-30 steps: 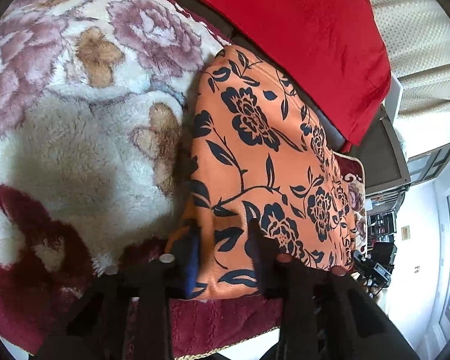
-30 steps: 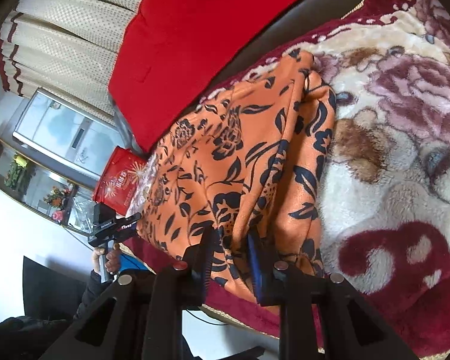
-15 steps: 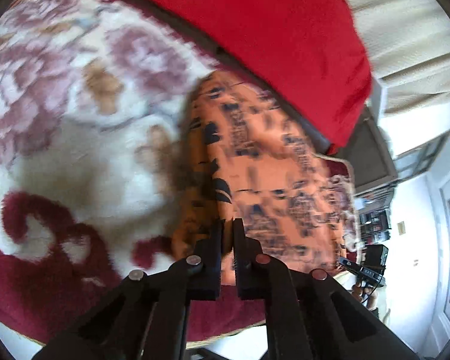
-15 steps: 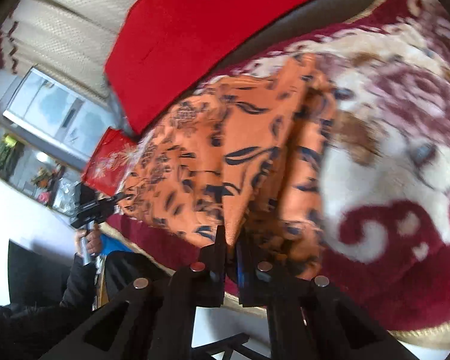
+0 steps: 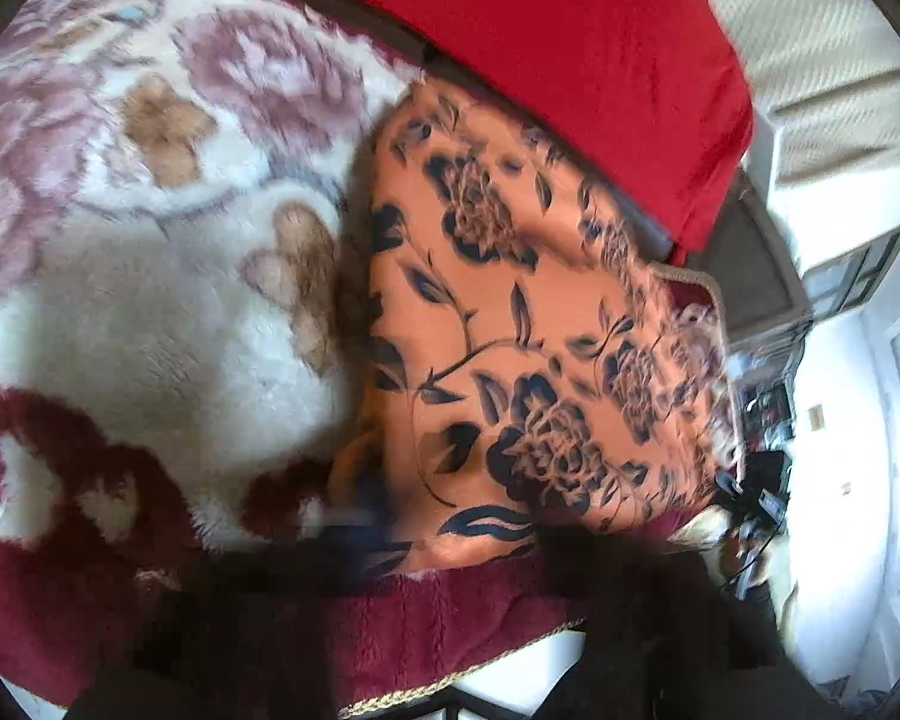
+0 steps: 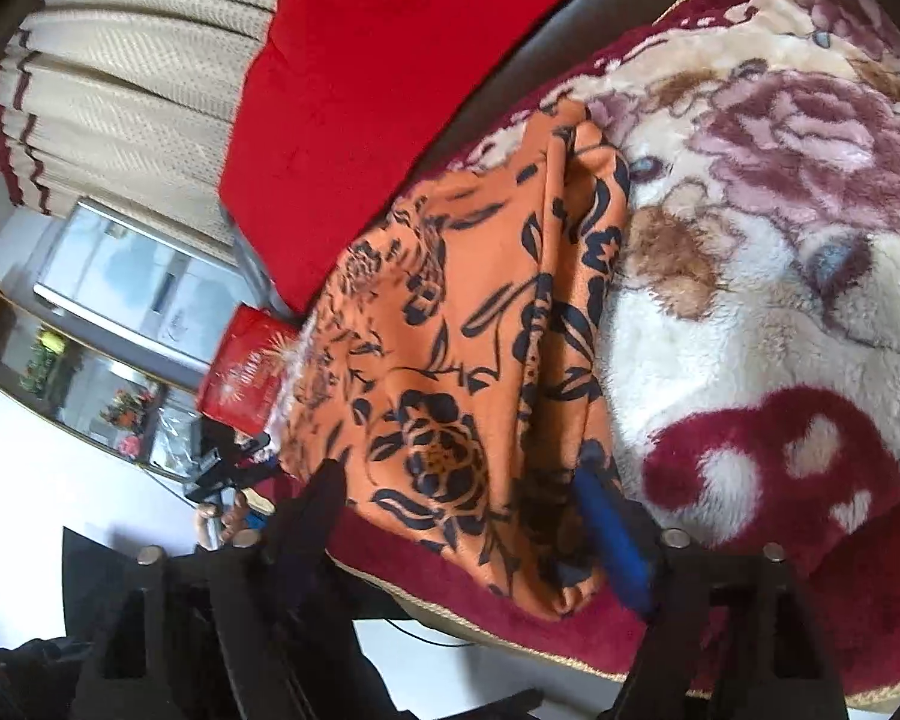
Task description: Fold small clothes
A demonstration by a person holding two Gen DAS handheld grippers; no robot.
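Observation:
An orange garment with black flowers (image 5: pixel 510 324) lies folded on the plush floral blanket (image 5: pixel 150 312). In the left wrist view my left gripper (image 5: pixel 456 534) is motion-blurred at the bottom. Its fingers stand apart on either side of the garment's near hem, gripping nothing. In the right wrist view the same garment (image 6: pixel 462 360) shows a doubled fold along its right edge. My right gripper (image 6: pixel 462 498) is opening. Its blue-padded right finger (image 6: pixel 612 534) lies beside the fold, the left finger (image 6: pixel 324 498) is off the cloth, and the near corner lies loose between them.
A red cushion (image 5: pixel 570 48) leans behind the garment against a dark sofa back, with beige curtains (image 6: pixel 120 72) beyond it. The blanket's dark red border and cord edge (image 6: pixel 510 648) run along the sofa's front. A red packet (image 6: pixel 246 372) lies past the garment's far end.
Half a second ago both grippers were shut on the garment's near edge. Now both sets of fingers stand apart and the cloth lies loose on the blanket.

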